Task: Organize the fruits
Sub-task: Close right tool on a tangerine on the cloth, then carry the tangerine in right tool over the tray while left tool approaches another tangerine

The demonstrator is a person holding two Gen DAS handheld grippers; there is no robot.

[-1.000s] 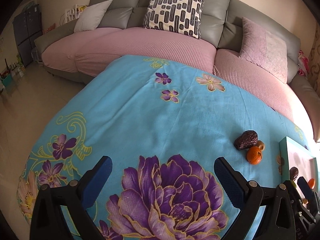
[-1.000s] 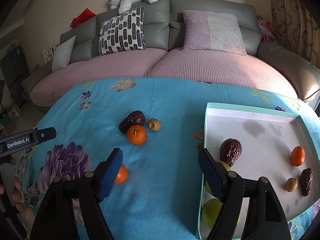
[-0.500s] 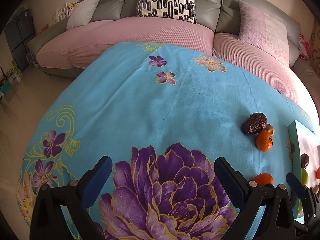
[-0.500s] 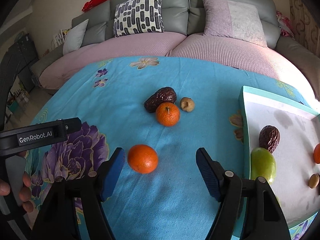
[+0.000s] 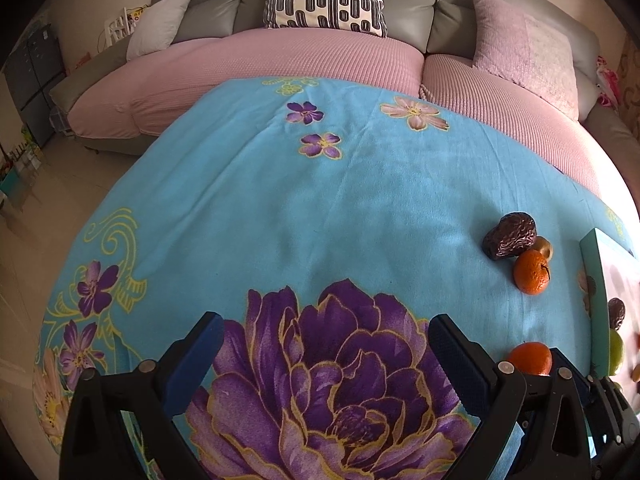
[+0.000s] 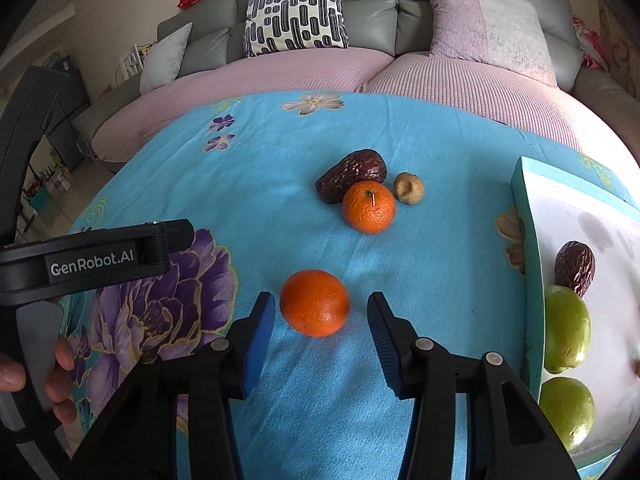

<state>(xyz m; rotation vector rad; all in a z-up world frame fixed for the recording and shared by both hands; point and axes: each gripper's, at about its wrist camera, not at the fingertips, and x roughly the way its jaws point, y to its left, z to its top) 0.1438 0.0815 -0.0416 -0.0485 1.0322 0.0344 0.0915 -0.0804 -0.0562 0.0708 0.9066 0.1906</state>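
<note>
The right gripper (image 6: 321, 308) sits low over a surface draped in a turquoise floral cloth (image 6: 280, 160), its jaws spread wide on either side of a lone orange (image 6: 315, 303) without touching it. Farther back on the cloth, a second orange (image 6: 369, 207) with a stem rests against a large wrinkled date (image 6: 352, 175), with a small brownish fruit (image 6: 409, 188) just beside them. At the right edge stands a teal-rimmed tray (image 6: 530, 264) holding another date (image 6: 575, 262) and two green fruits (image 6: 566, 330). The left gripper (image 5: 326, 346), jaws released and holding nothing, hovers above a big purple flower (image 5: 340, 380) printed on the cloth. A person's hand (image 6: 36, 376) grips its handle, seen from the right wrist camera. A grey sofa (image 6: 360, 8) with pink covers fills the background.
</note>
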